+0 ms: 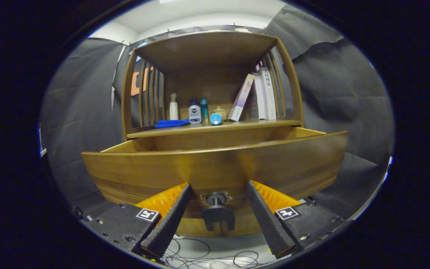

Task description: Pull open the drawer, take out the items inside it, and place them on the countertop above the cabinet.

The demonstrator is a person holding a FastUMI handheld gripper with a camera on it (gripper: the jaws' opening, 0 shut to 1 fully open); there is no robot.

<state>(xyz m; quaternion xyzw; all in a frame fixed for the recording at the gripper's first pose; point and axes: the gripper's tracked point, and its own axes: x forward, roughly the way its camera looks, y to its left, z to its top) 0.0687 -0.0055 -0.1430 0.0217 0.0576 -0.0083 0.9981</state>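
Currently the gripper [218, 186] sits low in front of the wooden cabinet, its jaws apart and clamped on nothing, one finger either side of the small dark round knob [217, 198] on the drawer front. The knob lies in the gap between them, touching neither as far as I can tell. The straddling pose suits either a grip on the knob or a release of it; which one I cannot tell.

Pose: held level, pointing straight at the curved brown wooden drawer front [215, 170], fingers below its top edge. From this height the drawer's contents are hidden behind the front panel, so the items to be taken out cannot be identified.

Drawer state: drawn out toward the gripper, both side walls [304, 131] showing behind the front. Judgement: the pull step looks largely done; retrieval will need the gripper raised above the front edge.

Beyond, the cabinet's worktop [274, 123] runs above the drawer, under a slatted hutch. Near its left edge lies a blue cloth [171, 123]; toward the middle stand a white spray bottle [173, 107], a white and blue bottle [194, 113], a teal bottle [203, 110] and a small lidded jar [220, 112]. Leaning books [258, 95] occupy the right end. Bare board remains along the front edge for placing items.
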